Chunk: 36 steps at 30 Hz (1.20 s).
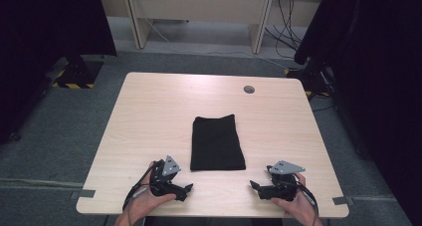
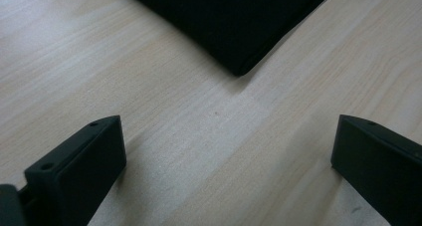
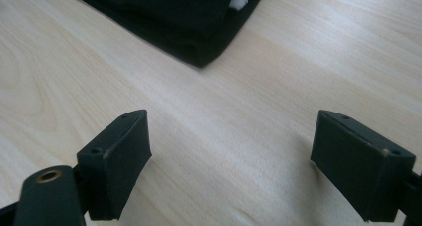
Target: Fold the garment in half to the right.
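High view: a folded black cloth rectangle (image 1: 217,143) lies at the centre of the pale wooden table (image 1: 149,111), while the left gripper (image 1: 187,189) and right gripper (image 1: 254,185), jaws spread and empty, flank its near corners, likely poised to reach in and pinch them.

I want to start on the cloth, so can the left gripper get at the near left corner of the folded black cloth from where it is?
Probably yes: the left gripper has open jaws, and bare table separates it from the folded black cloth.
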Motion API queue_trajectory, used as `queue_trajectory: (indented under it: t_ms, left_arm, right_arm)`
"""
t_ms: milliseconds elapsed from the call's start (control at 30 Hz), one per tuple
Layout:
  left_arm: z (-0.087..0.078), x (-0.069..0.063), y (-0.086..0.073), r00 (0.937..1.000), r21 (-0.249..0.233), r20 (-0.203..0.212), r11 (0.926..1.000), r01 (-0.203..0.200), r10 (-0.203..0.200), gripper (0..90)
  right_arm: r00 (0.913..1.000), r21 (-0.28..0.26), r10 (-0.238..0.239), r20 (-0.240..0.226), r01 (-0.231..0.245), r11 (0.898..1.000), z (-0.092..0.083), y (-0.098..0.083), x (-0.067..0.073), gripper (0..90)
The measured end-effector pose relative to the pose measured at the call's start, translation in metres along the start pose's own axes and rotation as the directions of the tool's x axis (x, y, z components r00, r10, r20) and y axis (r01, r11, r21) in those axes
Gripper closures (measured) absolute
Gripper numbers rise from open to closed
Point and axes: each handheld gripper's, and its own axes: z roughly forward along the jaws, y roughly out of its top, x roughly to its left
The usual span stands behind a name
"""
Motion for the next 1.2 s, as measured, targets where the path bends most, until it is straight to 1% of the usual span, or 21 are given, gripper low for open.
queue_trajectory:
  t_ms: [67,300,467,1200]
  left_arm:
    - [0.000,0.000,0.000,1.0000,0.000,0.000,1.0000,0.000,0.000,0.0]
    - [0.000,0.000,0.000,1.0000,0.000,0.000,1.0000,0.000,0.000,0.0]
    - [0.000,0.000,0.000,1.0000,0.000,-0.001,1.0000,0.001,-0.001,0.0]
    - [0.000,0.000,0.000,1.0000,0.000,-0.003,1.0000,0.004,-0.004,0.0]
  right_arm:
    - [0.9999,0.017,-0.003,0.014,0.003,1.000,-0.001,-0.002,0.001,16.0]
    - [0.9998,0.017,-0.005,0.017,0.005,1.000,-0.006,-0.007,0.002,16.0]
    - [0.9997,0.019,0.002,0.022,-0.003,1.000,-0.010,-0.011,0.004,16.0]
    - [0.9995,-0.003,0.010,0.031,-0.010,1.000,-0.023,-0.026,0.011,15.6]
